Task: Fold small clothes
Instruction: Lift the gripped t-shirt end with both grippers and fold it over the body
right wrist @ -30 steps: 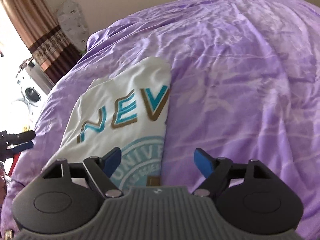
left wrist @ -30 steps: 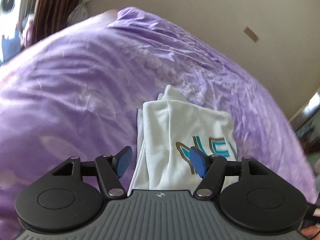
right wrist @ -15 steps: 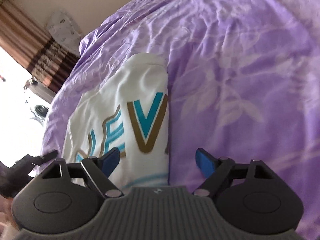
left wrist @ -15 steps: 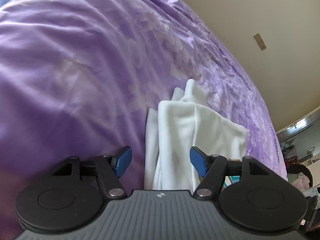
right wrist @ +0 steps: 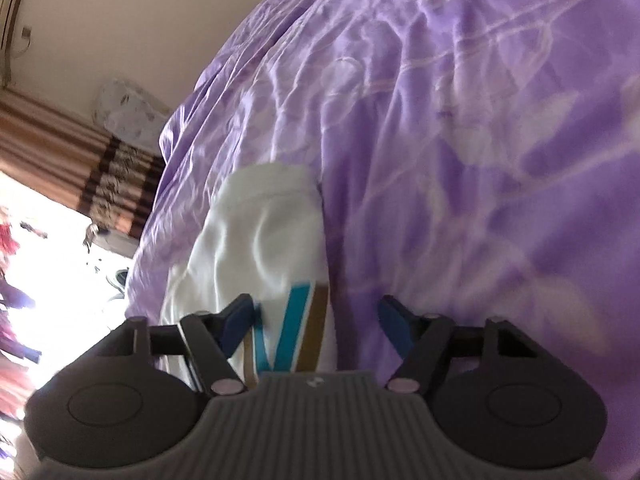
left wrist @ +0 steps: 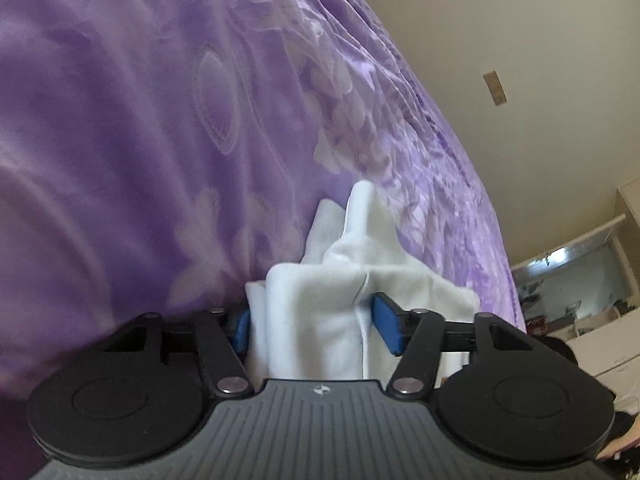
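One soft white shirt [left wrist: 320, 312] on satiny purple bedspread [left wrist: 140, 140]

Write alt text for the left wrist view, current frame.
The left gripper is open, its blue fingers straddling a bunched edge of a white garment on a purple floral bedspread. A beige wall fills the upper right.

Home bedroom. Bed covered by purple floral-print bedspread [left wrist: 160, 120], filling most of both views. Plain cream wall [left wrist: 520, 40] at 1 o'clock, left wrist view. Brown striped curtain [right wrist: 60, 160] beside bright window [right wrist: 48, 240] at 9 o'clock, right wrist view.
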Available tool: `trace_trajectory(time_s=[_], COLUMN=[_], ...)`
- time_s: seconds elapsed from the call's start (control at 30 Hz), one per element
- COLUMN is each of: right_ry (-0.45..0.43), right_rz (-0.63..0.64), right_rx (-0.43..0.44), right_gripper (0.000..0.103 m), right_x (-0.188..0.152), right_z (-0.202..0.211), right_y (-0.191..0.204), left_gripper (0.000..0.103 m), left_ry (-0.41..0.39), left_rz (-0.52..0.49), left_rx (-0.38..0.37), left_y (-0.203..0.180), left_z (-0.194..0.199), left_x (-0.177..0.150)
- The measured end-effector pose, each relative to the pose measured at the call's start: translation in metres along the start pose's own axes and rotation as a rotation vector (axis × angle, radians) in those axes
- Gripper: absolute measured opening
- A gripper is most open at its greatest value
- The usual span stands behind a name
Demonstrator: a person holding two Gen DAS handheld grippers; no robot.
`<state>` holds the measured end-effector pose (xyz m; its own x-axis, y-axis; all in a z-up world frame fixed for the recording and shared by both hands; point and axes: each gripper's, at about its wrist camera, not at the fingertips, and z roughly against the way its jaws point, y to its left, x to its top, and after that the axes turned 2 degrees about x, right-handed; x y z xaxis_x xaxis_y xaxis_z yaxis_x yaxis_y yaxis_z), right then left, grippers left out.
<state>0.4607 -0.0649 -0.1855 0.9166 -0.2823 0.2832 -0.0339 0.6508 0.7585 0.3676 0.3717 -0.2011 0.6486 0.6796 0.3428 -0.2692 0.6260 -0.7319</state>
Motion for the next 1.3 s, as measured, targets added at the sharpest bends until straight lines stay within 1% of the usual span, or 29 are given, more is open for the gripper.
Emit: trace_trajectory(time_s=[0.03, 0.07, 0.1, 0.13, 0.17, 0.2, 0.23, 0.33, 0.43, 0.5, 0.6, 0.73, 0.83, 1.0, 1.13, 1.23, 1.3], right_ry=[-0.007, -0.017, -0.016, -0.003, -0.001, -0.004, -0.009, -0.037, -0.075, -0.104, -0.169, -0.218, -0.256, -0.306, -0.364, -0.39, -0.4], right_rz=[-0.006, -0.006, -0.01, -0.024, -0.036, -0.02, 0.009, 0.067, 0.13, 0.175, 0.265, 0.302, 0.344, 0.406, 0.444, 0.471, 0.483], right_rx=[0.008, 0.018, 0.037, 0.06, 0.059, 0.045, 0.031, 0.015, 0.012, 0.037, 0.052, 0.098, 0.132, 0.187, 0.219, 0.221, 0.19], right_gripper=[0.051, 0.045, 0.032, 0.031, 0.028, 0.021, 0.016, 0.008, 0.004, 0.004, 0.004, 0.003, 0.003, 0.003, 0.003, 0.003, 0.003], right_x=[0.002, 0.005, 0.006, 0.007, 0.008, 0.008, 0.008, 0.005, 0.001, -0.006, -0.021, -0.036, -0.053, -0.076, -0.095, -0.109, -0.116], right_z=[-0.004, -0.008, -0.012, -0.016, -0.019, -0.02, -0.019, -0.008, 0.01, 0.027, 0.061, 0.11, 0.153, 0.214, 0.259, 0.289, 0.301], right_y=[0.001, 0.002, 0.003, 0.004, 0.005, 0.008, 0.013, 0.026, 0.046, 0.063, 0.091, 0.113, 0.128, 0.159, 0.175, 0.18, 0.177], left_gripper=[0.055, 0.051, 0.04, 0.033, 0.03, 0.026, 0.024, 0.023, 0.022, 0.022, 0.022, 0.022, 0.022, 0.022, 0.021, 0.021, 0.021], left_ry=[0.001, 0.002, 0.003, 0.002, -0.006, -0.017, -0.035, -0.087, -0.142, -0.188, -0.249, -0.332, -0.37, -0.387, -0.388, -0.372, -0.348], left_rz=[0.004, 0.007, 0.012, 0.02, 0.021, 0.012, -0.009, -0.095, -0.21, -0.274, -0.308, -0.369, -0.407, -0.448, -0.468, -0.502, -0.512], left_rx=[0.005, 0.008, 0.011, 0.011, 0.014, 0.022, 0.032, 0.064, 0.09, 0.1, 0.083, 0.051, 0.039, 0.022, -0.034, -0.045, -0.028], left_y=[-0.001, -0.003, -0.004, -0.006, -0.009, -0.014, -0.022, -0.05, -0.085, -0.107, -0.133, -0.166, -0.188, -0.221, -0.235, -0.239, -0.235], left_z=[-0.002, -0.004, -0.004, -0.004, -0.002, 0.002, 0.006, 0.022, 0.045, 0.065, 0.099, 0.148, 0.182, 0.231, 0.254, 0.252, 0.237], left_x=[0.0, 0.0, -0.001, -0.002, -0.004, -0.005, -0.007, -0.014, -0.027, -0.039, -0.055, -0.082, -0.098, -0.119, -0.132, -0.144, -0.148])
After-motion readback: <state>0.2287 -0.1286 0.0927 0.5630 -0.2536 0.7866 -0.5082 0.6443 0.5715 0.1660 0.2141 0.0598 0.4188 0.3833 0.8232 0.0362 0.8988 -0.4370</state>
